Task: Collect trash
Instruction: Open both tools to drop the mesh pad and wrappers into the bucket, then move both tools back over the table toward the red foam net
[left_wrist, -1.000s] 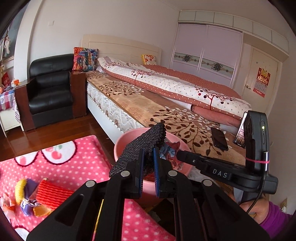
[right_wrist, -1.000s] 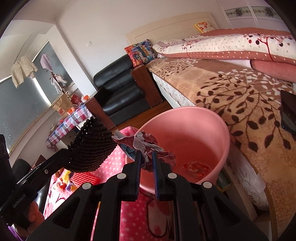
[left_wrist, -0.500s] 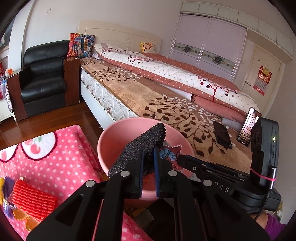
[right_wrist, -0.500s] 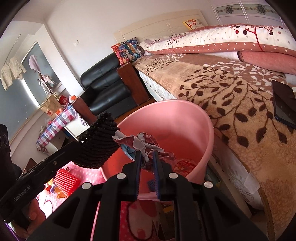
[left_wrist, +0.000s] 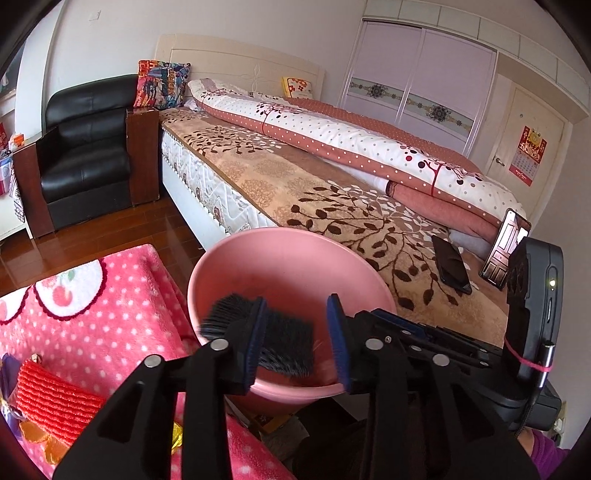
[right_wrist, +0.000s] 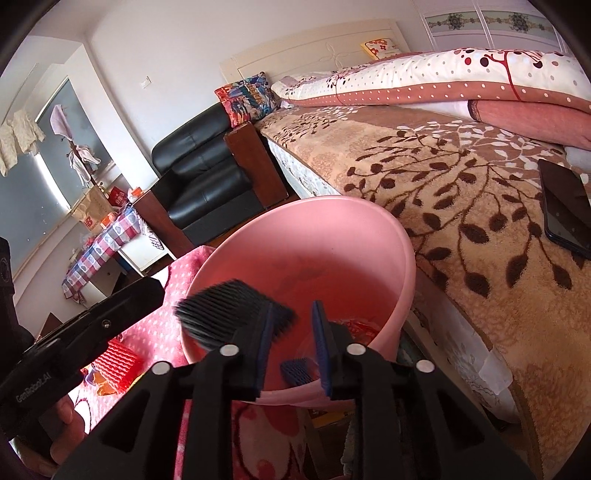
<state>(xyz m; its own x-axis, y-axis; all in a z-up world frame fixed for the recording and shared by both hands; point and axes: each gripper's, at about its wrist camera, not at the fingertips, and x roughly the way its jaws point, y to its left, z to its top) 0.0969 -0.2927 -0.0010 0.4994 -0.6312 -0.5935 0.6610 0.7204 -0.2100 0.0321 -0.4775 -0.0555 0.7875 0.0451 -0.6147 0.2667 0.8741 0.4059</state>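
Note:
A pink bin (left_wrist: 288, 236) stands between the bed and a pink blanket, right below both grippers. My left gripper (left_wrist: 295, 339) hangs over its mouth, jaws opening wide. A black textured scrap (left_wrist: 288, 343) is blurred and loose, level with the pads inside the rim, and neither pad presses on it. In the right wrist view the same black scrap (right_wrist: 229, 314) drops at the bin's (right_wrist: 369, 221) left side. My right gripper (right_wrist: 291, 349) is opening too, with nothing between its pads. A red wrapper (right_wrist: 354, 326) lies at the bin's bottom.
The bed with a brown leaf blanket (left_wrist: 332, 206) runs along the right, with a dark phone (left_wrist: 450, 266) on it. A black armchair (left_wrist: 85, 158) stands at the back left. A red knit piece (left_wrist: 51, 398) lies on the pink dotted blanket (left_wrist: 92, 325).
Both grippers sank toward the bin and opened. The black scrap left the left jaws and is falling in. The crumpled wrapper is gone from the right jaws.

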